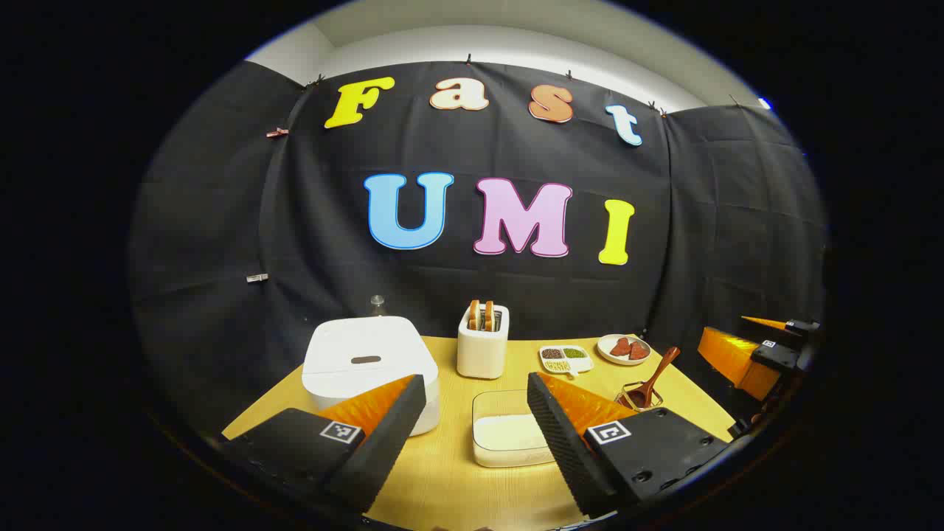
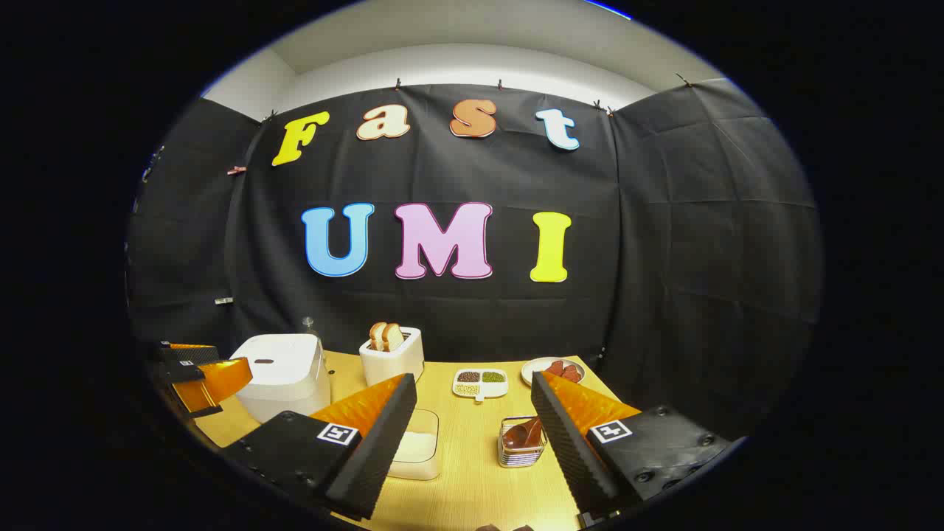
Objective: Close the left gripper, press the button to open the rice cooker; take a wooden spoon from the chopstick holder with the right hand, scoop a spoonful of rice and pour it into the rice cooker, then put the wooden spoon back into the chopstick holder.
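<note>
Both the left gripper (image 1: 476,413) and right gripper (image 2: 472,420) gape wide; pressing the rice cooker (image 1: 365,365) button unclosed risks a finger slipping off.

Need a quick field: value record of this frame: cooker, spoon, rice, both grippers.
rice cooker: lid shut, table's left
wooden spoon: in chopstick holder, untouched
rice container: clear, rice inside, between cooker and holder
toaster: behind, bread in slots
left gripper: open, holding nothing
right gripper: open, holding nothing
task step: not begun
</note>
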A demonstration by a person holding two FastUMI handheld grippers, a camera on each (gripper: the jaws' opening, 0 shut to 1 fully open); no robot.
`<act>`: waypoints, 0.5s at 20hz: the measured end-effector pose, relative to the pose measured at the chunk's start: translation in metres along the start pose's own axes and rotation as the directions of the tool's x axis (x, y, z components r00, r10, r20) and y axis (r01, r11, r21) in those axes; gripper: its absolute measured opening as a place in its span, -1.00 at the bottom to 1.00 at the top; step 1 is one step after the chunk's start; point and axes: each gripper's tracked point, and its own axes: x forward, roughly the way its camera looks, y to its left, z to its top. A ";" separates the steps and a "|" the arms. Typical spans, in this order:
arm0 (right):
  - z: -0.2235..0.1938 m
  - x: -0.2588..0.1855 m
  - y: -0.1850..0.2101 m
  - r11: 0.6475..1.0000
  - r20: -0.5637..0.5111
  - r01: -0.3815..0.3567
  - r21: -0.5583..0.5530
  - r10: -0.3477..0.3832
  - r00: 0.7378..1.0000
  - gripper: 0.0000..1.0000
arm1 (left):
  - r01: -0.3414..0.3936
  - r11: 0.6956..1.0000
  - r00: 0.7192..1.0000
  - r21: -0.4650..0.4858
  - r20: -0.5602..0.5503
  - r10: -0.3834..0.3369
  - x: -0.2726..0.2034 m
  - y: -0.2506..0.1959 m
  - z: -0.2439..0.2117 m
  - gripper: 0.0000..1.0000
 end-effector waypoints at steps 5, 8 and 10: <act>0.009 -0.003 -0.004 1.000 0.012 0.002 -0.003 -0.002 1.000 0.96 | -0.002 1.000 1.000 0.004 0.004 0.002 -0.004 0.000 0.004 0.92; 0.020 -0.003 -0.003 1.000 0.030 -0.001 -0.009 0.002 1.000 0.96 | -0.010 1.000 1.000 0.013 0.011 0.010 -0.007 0.005 0.011 0.92; 0.026 -0.002 -0.001 1.000 0.045 -0.002 -0.017 0.003 0.999 0.96 | -0.012 1.000 1.000 0.004 0.006 0.011 -0.008 0.009 0.012 0.92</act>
